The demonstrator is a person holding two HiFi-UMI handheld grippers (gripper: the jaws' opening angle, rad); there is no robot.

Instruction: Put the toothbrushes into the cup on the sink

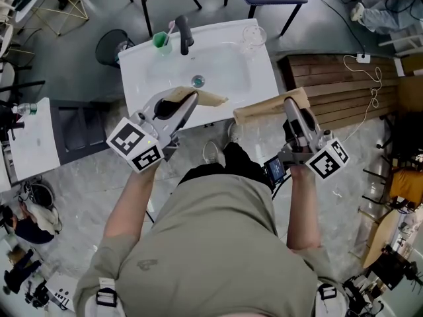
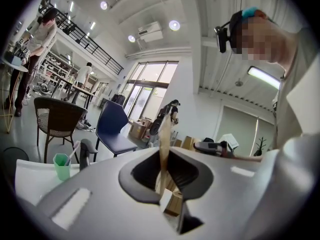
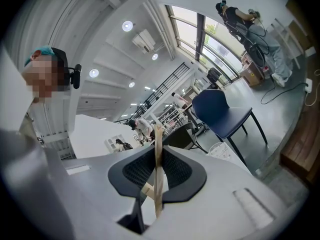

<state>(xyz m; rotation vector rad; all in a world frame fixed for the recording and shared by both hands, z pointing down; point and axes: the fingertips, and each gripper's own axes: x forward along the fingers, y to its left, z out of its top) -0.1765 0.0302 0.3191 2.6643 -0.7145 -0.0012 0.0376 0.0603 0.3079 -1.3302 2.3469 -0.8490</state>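
Head view: the left tool [image 1: 191,98] pinches a brown packet [image 1: 210,98] over the sink's [image 1: 231,71] front rim, long axis toward 3 o'clock. The right tool [image 1: 289,102] pinches a second packet [image 1: 263,109] pointing toward 9 o'clock. The green cup [image 1: 160,40], holding a toothbrush [image 1: 170,28], stands at the sink's 11 o'clock corner.

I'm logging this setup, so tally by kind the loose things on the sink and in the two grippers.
Brown packets: 2, one in the left gripper, one in the right gripper
Green cup: 1
Toothbrush in it: 1
Clear glass: 1
Total: 5
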